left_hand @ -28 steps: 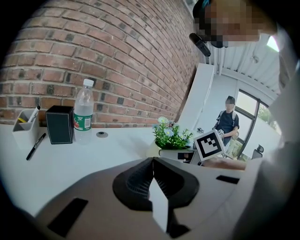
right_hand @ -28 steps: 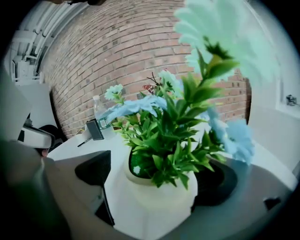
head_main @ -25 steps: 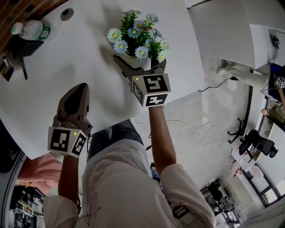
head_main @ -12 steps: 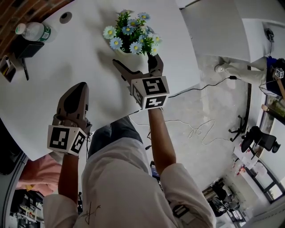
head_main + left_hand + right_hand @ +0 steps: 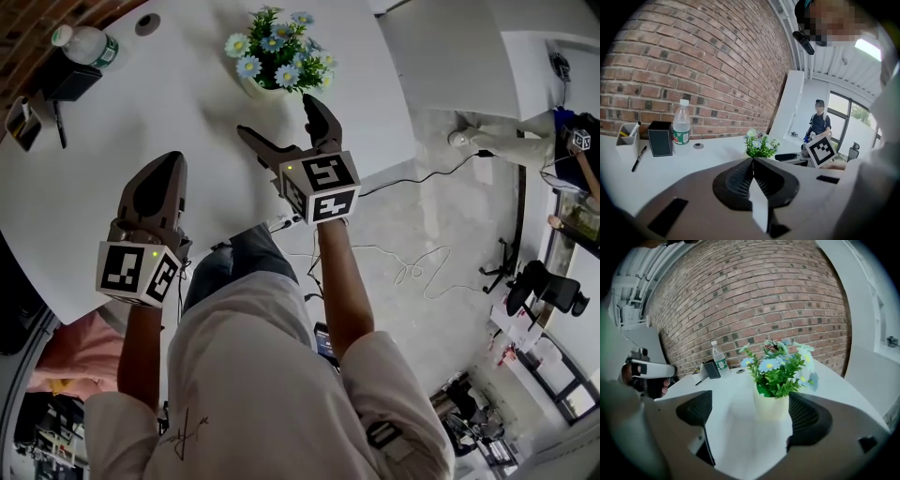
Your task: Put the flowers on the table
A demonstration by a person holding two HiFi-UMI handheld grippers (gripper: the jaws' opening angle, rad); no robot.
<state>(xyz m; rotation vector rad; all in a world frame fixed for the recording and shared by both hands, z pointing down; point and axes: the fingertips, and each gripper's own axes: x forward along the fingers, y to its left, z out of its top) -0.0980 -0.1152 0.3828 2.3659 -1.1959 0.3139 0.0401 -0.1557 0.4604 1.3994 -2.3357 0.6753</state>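
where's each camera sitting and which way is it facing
Head view: on the person's head, facing steeply down at the table; shows forearms, left gripper, right gripper.
Left gripper view: on the left gripper, facing the brick wall; shows shut jaws.
Right gripper view: on the right gripper, facing the flowers; shows open jaws.
Shared: flowers and bottle, all three.

Brick wall (image 5: pixel 693 70), pale floor (image 5: pixel 422 220)

The white table (image 5: pixel 178 112) carries flowers (image 5: pixel 278 56), a bottle (image 5: pixel 86 43) and a black box (image 5: pixel 73 82).
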